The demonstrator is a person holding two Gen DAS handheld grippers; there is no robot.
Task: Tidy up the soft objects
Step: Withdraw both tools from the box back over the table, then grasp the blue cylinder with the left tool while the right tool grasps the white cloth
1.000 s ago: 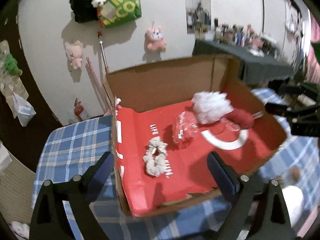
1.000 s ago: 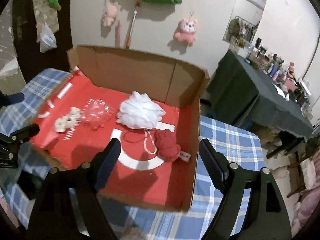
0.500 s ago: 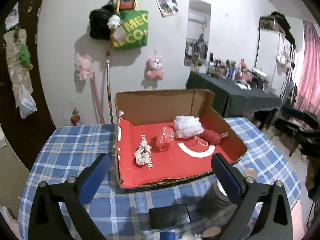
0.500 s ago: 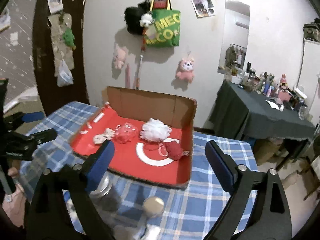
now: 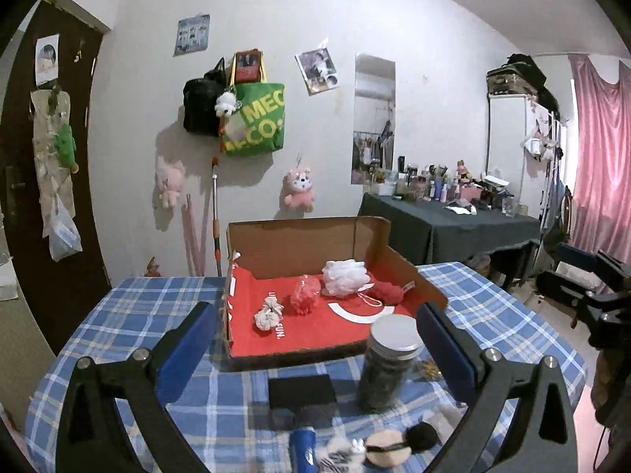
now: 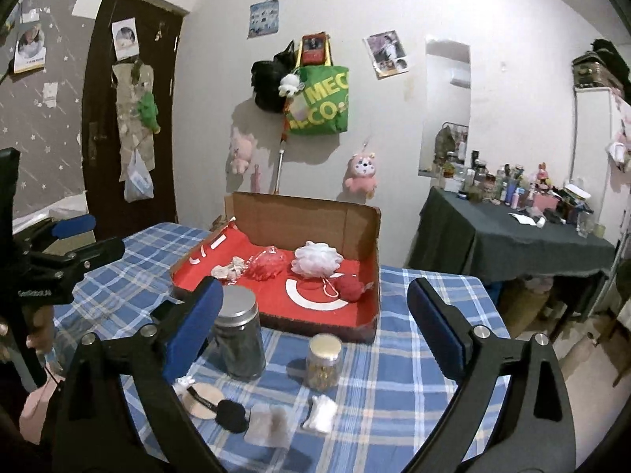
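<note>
I log both tools empty, jaws spread wide: left gripper (image 5: 317, 339), right gripper (image 6: 315, 323). Cardboard box (image 6: 307, 220) on the blue plaid table (image 6: 414, 354) holds 4 soft items: white loofah (image 6: 317, 259), red mesh pouf (image 6: 266, 266), cream scrunchie (image 6: 230, 268), red plush (image 6: 350, 287). 2 lidded jars (image 6: 238, 339) stand just before it.

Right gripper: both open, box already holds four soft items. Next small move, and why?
Probably lower the right gripper, empty with jaws wide, onto the small white soft pad lying on the blue plaid tablecloth, outside the red-lined cardboard box.
</note>
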